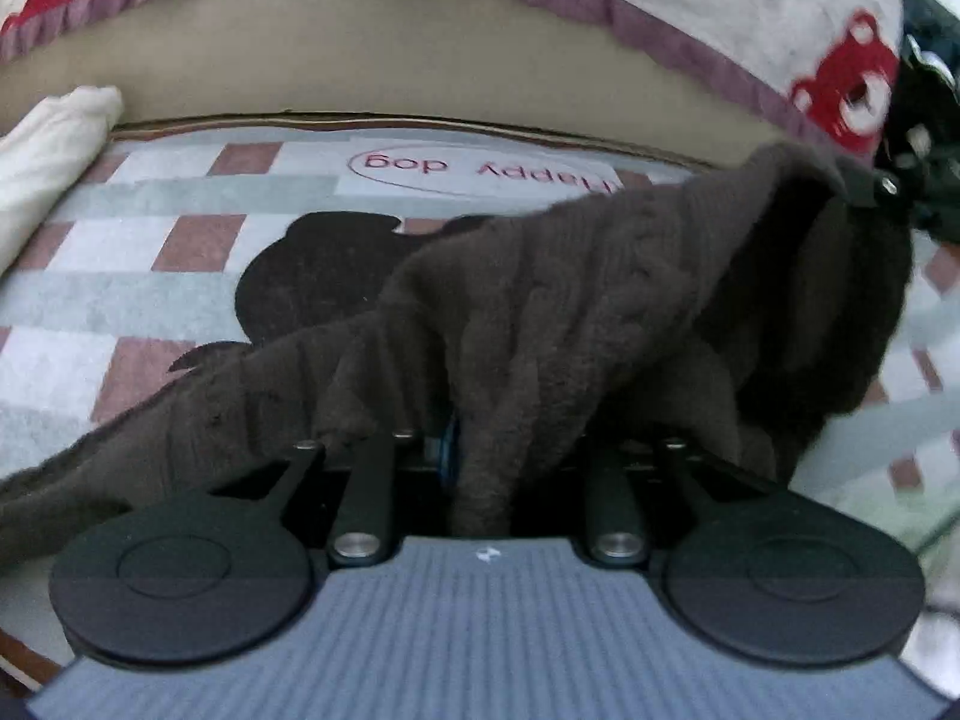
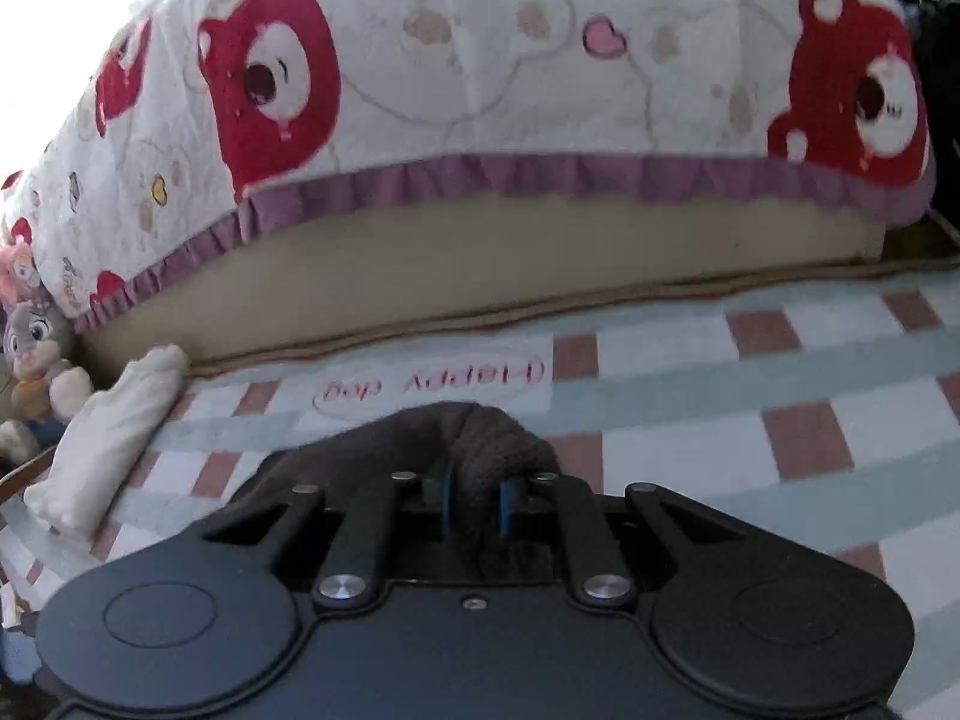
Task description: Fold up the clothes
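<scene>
Sweater point(image 1: 540, 300) hangs stretched between both grippers above the checked rug point(image 1: 120, 294), lifted, I'd guess, to straighten it before folding. Left gripper point(image 1: 480, 456) pinches one bunched edge; right gripper point(image 2: 474, 498) pinches another.

Black tool point(image 2: 474, 501) linkages, silver screws, blue pads point(image 2: 503, 504).

One brown sweater point(image 1: 540, 300), one white cloth roll point(image 2: 108, 438), one checked mat point(image 2: 720, 372), one plush rabbit point(image 2: 36, 354) (partly cut off).
</scene>
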Available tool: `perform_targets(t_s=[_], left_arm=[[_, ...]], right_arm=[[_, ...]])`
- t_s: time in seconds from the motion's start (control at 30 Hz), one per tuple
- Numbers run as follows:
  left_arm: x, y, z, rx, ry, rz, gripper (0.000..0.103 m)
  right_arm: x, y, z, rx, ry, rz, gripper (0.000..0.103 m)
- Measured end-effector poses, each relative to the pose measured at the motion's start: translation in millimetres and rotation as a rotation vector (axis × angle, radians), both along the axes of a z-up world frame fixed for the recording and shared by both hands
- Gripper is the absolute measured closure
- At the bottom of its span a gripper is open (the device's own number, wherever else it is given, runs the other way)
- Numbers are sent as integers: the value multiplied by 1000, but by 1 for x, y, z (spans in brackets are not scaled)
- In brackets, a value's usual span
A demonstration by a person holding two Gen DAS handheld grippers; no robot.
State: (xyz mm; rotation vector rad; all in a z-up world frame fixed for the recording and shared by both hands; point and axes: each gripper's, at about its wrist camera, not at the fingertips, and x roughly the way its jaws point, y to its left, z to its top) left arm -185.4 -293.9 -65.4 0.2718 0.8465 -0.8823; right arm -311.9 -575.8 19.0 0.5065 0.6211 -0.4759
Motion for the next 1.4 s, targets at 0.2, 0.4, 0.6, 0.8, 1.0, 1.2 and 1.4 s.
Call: perform_targets(t_s=[0.2,0.4,0.6,0.8,1.0,1.2,1.4], left_arm=[[-15,-2,8,57,-61,-61,62],[-24,-10,-1,111,-80,-71,47],[-25,-12,-7,124,-47,-81,22],[-20,-2,6,123,-127,-34,90],[8,11,63,79,-348,89,92],[48,45,98,0,-279,176,89],[53,96,63,-6,-15,195,71]], right_arm=[[-1,-16,-30,141,164,-75,66],[-6,-20,-36,179,187,-105,50],[-8,-27,-49,253,174,-117,39],[-4,-44,-88,440,153,-82,56],[-4,-19,-68,536,-59,129,87],[2,10,-48,656,-235,316,87],[23,40,-52,644,-139,379,87]])
